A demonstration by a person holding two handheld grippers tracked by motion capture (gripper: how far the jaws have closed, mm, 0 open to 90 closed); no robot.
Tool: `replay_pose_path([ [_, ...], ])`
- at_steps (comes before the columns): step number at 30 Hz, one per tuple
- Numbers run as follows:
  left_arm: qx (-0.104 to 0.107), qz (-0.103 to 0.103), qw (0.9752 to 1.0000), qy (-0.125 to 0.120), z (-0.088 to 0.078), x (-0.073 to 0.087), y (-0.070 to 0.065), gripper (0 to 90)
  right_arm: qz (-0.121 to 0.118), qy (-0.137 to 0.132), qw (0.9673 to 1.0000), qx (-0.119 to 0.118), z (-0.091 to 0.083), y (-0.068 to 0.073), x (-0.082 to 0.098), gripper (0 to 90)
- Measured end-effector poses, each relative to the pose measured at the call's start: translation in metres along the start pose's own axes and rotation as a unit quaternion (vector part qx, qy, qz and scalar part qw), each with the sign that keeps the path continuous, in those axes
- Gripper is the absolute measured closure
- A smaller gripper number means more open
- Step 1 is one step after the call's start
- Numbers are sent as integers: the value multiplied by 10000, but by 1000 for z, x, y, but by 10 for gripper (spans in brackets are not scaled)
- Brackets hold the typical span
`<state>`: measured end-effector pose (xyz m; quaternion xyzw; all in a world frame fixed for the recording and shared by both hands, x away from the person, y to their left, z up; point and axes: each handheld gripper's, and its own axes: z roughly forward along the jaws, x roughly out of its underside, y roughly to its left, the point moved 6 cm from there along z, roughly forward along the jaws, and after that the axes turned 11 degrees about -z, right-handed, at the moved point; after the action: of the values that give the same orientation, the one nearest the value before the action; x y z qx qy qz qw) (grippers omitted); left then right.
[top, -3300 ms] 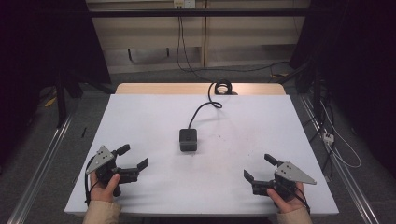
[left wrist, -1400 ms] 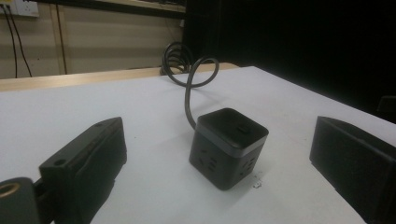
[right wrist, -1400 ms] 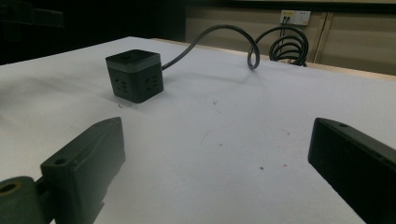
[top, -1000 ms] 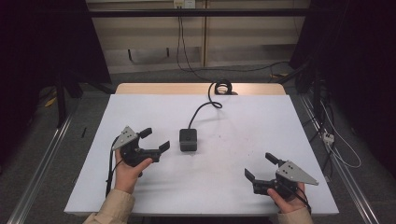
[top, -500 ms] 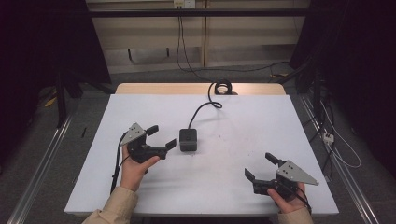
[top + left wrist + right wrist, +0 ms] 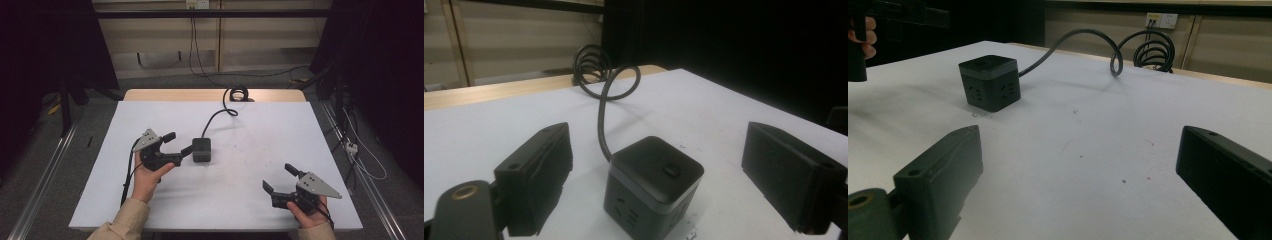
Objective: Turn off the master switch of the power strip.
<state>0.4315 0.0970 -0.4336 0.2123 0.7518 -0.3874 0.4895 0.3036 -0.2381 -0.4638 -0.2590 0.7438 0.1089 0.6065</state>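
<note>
Black cube power strip [image 6: 201,149] near the middle of the white tabletop [image 6: 260,130], upright, button on top, sockets on the side faces; no long axis to speak of. Black cable [image 6: 216,118] leaving its far side, curving toward the far edge and ending in a coil [image 6: 238,93] there. Left gripper [image 6: 178,143] just beside the cube's left side, jaws spread wide, not touching it, cube sitting between them in the left gripper view. Right gripper [image 6: 280,178] well apart near the near right corner, jaws likewise spread, holding nothing.
</note>
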Motion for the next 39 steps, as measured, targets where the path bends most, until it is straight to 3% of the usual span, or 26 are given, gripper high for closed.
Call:
replay_pose_path([
  [13, -2, -34, 10000, 56, 6, -2, 2, 197, 2, 13, 10000, 18, 0, -1, 1, 45],
  [22, 23, 20, 9999, 135, 12, -2, 0, 292, 7, 18, 10000, 32, 0, -1, 1, 46],
  [32, 37, 113, 9998, 172, 15, -3, -1, 463, 10, 22, 10000, 31, 0, -2, 1, 48],
  [39, 37, 145, 9996, 224, 17, -2, 0, 506, 5, 26, 10000, 38, 0, -2, 1, 50],
])
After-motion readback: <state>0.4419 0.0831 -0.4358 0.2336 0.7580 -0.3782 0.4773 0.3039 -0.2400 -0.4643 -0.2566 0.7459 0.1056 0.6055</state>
